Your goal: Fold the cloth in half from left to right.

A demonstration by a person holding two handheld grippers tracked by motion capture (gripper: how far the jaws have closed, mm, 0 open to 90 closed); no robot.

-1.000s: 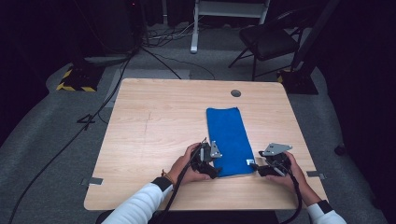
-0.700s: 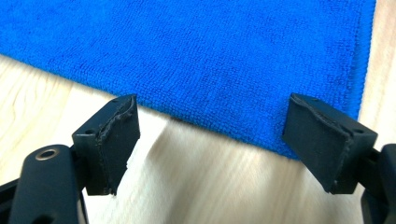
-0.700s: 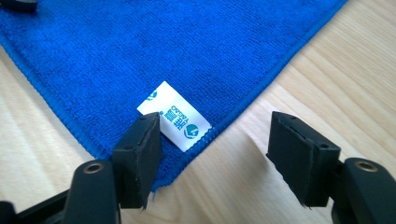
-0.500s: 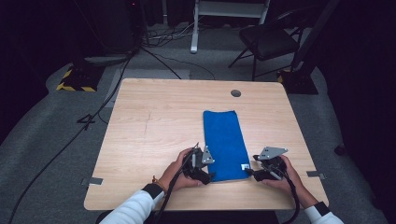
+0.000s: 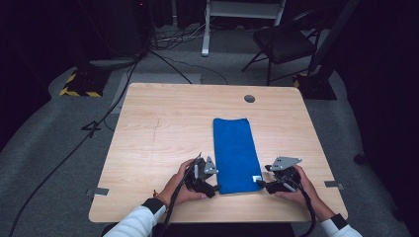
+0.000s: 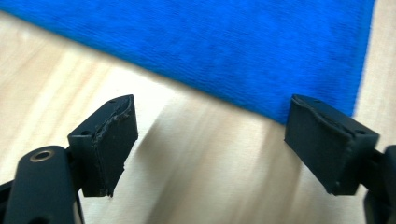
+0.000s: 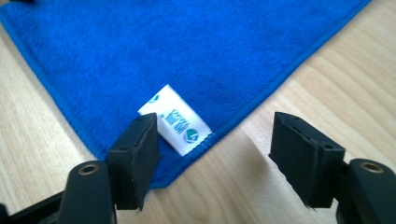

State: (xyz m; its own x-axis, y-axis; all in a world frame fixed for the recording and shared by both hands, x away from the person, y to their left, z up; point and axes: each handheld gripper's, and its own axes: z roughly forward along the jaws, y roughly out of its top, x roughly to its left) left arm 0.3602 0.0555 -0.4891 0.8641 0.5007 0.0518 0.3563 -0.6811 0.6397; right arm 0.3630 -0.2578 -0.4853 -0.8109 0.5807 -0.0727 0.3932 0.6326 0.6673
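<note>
The light wooden rectangular table (image 5: 163,148) sits in the middle of the high view, dark grey floor around it and a black folding chair (image 5: 281,42) at the upper right. On the table lies the folded blue terry cloth (image 5: 236,153), a long narrow strip just right of centre. Its long axis runs from the frame's bottom towards its top, tilted a touch left at the far end, and the near short edge sits between the two grippers.

The left gripper (image 5: 210,187) is low in the frame, just beside the cloth's lower left corner; the right gripper (image 5: 262,183) is at the lower right corner. The high view gives that whole layout, but the jaws are too small there to read.

The left gripper view closes in: the left gripper (image 6: 210,140) has its jaws wide apart over bare wood, holding nothing, and the blue cloth (image 6: 210,46) fills the upper frame just beyond the tips, its edge slanting down to the right.

In the right gripper view, the right gripper (image 7: 215,149) also stands wide, gripping nothing. The cloth's corner (image 7: 187,56) points down between the jaws, and a small white sewn-in label with blue print (image 7: 175,119) lies on it just beside the left-hand jaw. In the high view that label (image 5: 256,178) is a white speck.
</note>
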